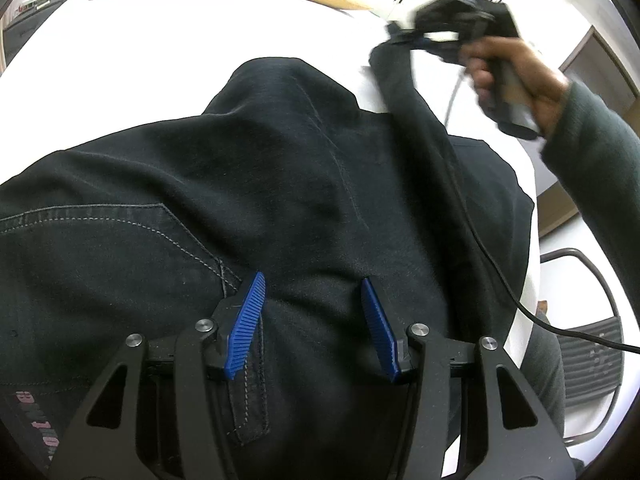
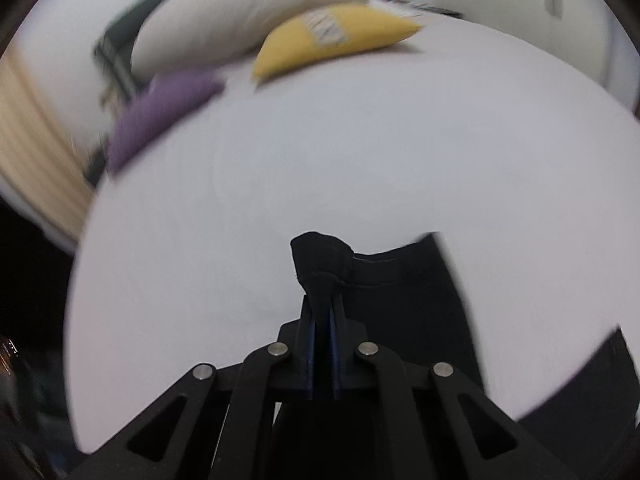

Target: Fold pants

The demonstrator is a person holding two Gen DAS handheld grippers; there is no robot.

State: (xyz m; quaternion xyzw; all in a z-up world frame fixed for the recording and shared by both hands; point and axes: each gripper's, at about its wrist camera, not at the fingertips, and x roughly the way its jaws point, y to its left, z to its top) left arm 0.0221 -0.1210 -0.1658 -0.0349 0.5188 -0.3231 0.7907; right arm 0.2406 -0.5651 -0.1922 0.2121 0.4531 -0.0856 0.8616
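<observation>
- Black pants point(image 1: 280, 184) are lying spread across a white bed point(image 1: 160, 40), the waist end near the viewer, with a stitched back pocket and a belt loop showing, and the legs running toward the far side.
- The left gripper point(image 1: 316, 324) is hovering over the waist area; its blue pads point(image 1: 250, 320) are standing apart, with the dark fabric lying beneath and between them. Whether the tips are touching the cloth cannot be told.
- The right gripper point(image 2: 323, 320) is sitting at the far right, held by a person's hand point(image 1: 516, 80) in a dark green sleeve point(image 1: 592, 168); its jaws are pressed together on a bunched cuff point(image 2: 320, 256) of one pant leg, which is lifted off the bed.
- The raised leg is hanging in a dark strip from that gripper back down to the rest of the garment.
- A black cable point(image 1: 520, 300) is trailing from the right gripper across the pants toward the near right.
- A purple cushion point(image 2: 160, 116), a yellow cushion point(image 2: 336, 40) and a white pillow point(image 2: 240, 12) are resting at the far end of the bed, well apart from the pants.
- A grey chair point(image 1: 592, 352) is standing off the bed's near right edge.
</observation>
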